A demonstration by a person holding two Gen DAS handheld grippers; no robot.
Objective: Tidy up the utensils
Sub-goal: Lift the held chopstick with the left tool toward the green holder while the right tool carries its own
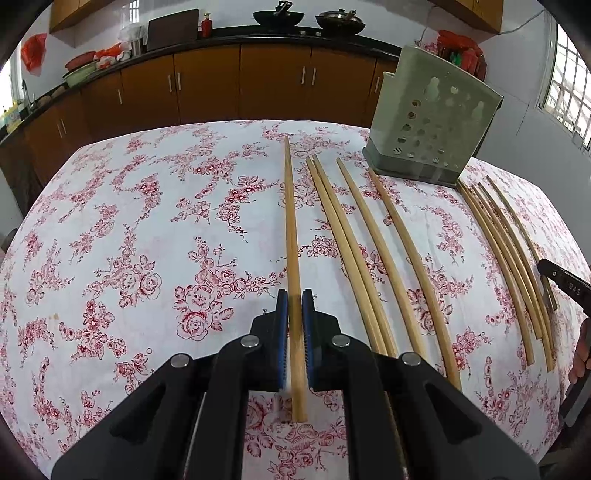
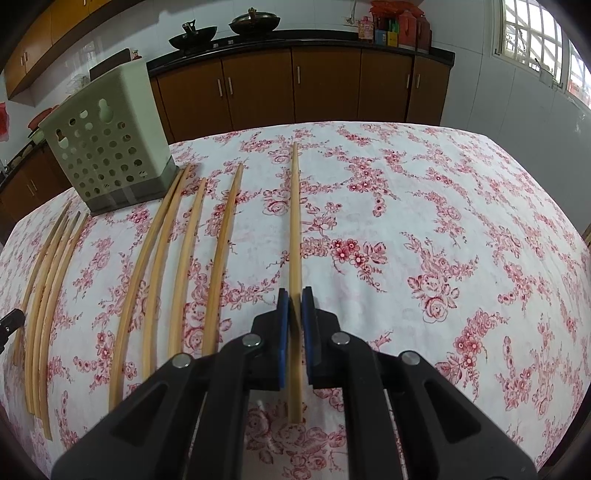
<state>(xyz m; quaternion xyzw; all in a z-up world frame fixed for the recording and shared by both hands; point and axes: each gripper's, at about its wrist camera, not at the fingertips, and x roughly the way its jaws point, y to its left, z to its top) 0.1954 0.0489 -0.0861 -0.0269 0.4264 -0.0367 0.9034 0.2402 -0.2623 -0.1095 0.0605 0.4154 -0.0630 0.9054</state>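
Several bamboo chopsticks lie side by side on a table with a red floral cloth (image 1: 147,221). My left gripper (image 1: 294,301) is shut on one chopstick (image 1: 291,229), which points away from me. My right gripper (image 2: 294,299) is shut on another chopstick (image 2: 294,221), also pointing away. A pale green perforated utensil holder (image 1: 432,118) stands upright at the far side of the table; it also shows in the right wrist view (image 2: 107,140). Loose chopsticks (image 1: 369,236) lie between the grippers, with a further bunch (image 1: 506,251) right of them in the left wrist view. The right gripper's tip (image 1: 561,284) shows at the far right of that view.
Brown kitchen cabinets (image 1: 240,85) with a dark counter run behind the table, with woks (image 1: 279,16) on top. Windows (image 2: 532,33) are at the right. The table's far edge (image 2: 369,125) lies beyond the holder. The left gripper's tip (image 2: 9,325) shows at the left edge.
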